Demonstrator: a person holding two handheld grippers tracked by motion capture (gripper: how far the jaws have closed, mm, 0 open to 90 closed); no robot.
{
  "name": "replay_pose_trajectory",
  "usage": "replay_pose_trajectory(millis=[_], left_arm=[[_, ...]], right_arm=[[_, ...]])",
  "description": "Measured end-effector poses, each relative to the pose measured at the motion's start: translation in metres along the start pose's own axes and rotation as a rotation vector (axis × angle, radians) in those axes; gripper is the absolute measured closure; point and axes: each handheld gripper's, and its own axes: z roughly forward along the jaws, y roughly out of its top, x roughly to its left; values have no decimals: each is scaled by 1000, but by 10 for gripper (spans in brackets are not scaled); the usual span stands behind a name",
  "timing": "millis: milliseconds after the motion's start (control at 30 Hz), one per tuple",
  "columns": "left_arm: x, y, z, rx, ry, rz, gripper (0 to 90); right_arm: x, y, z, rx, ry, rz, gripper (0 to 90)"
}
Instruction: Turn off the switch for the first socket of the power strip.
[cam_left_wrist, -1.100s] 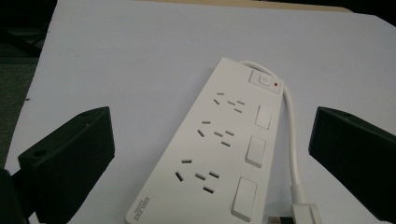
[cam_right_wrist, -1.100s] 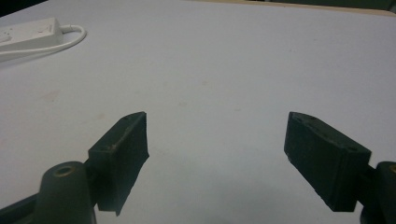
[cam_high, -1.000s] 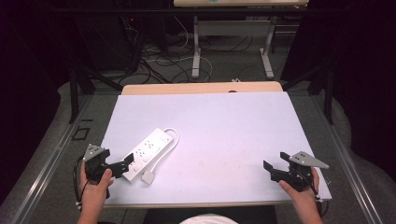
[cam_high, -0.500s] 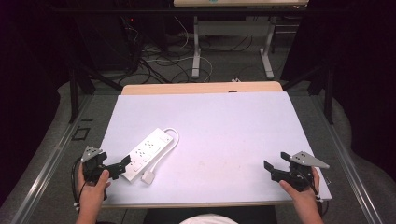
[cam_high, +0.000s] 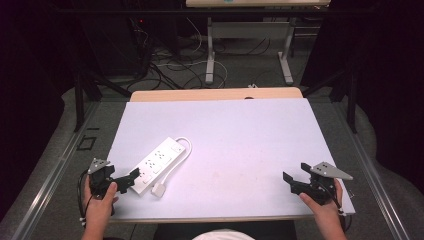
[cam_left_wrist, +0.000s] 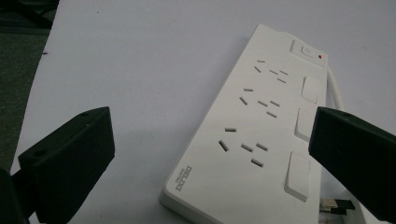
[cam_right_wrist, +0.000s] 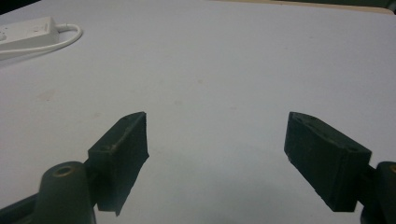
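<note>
The white power strip lies flat on the near-left part of my table, set on a slant so that its switch end points away from me and toward the middle, and its near end comes close to my left gripper. Looking along that gripper's jaws, I see the strip's top face plainly: three groups of socket slots in a row, three rocker buttons down one long side, and a main switch with a small red dot at the far end. The brand lettering sits at the near corner. Its white cable leaves the far end, bends round in a loop beside the strip and runs back toward me, ending in a white plug that lies on the table just beside the strip's near end. My left gripper is spread wide and grasps nothing; its jaws stand on either side of the strip's near end, one over bare table and one over the button side, and I cannot tell whether either touches it. My left hand holds it at the table's near-left edge. My right gripper is well apart, at the near-right corner, also released and holding nothing, with bare table between its jaws.
</note>
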Motion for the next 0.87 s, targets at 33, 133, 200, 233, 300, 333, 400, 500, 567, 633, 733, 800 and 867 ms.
replay_pose_trajectory(millis=[33, 133, 200, 233, 300, 333, 400, 500, 567, 633, 733, 800, 867], left_arm=[[0, 0, 1, -4, -1, -1, 2], [0, -1, 1, -2, 1, 0, 3], [0, -1, 2, -4, 4, -1, 3], [0, -1, 2, -1, 4, -1, 4], [0, -1, 2, 3, 3, 0, 4], [0, -1, 2, 0, 3, -1, 4], [0, -1, 1, 3, 3, 1, 4], [0, -1, 1, 2, 2, 4, 4], [0, 0, 1, -1, 3, 1, 4], [0, 0, 1, 0, 1, 5, 4], [-1, 0, 1, -1, 1, 6, 4], [-1, 0, 1, -2, 1, 7, 4], [-1, 0, 1, -1, 2, 8, 4]], right_arm=[[0, 0, 0, 1, 0, 0, 208], [-1, 0, 0, 8, 0, -3, 209], [0, 0, 0, 9, 3, 3, 208], [-1, 0, 1, 6, 4, 3, 208], [-1, 0, 1, 5, 5, 1, 209], [-1, 0, 1, 6, 6, 0, 209], [-1, 0, 1, 7, 5, 1, 208], [-2, 0, 2, 0, 7, 0, 209], [-2, -1, 2, 2, 7, 1, 209], [-2, -1, 2, 6, 4, 4, 208], [-2, 0, 2, 7, 5, 4, 208], [-2, 0, 2, 7, 6, 5, 209], [-2, 0, 2, 13, 6, 10, 209]])
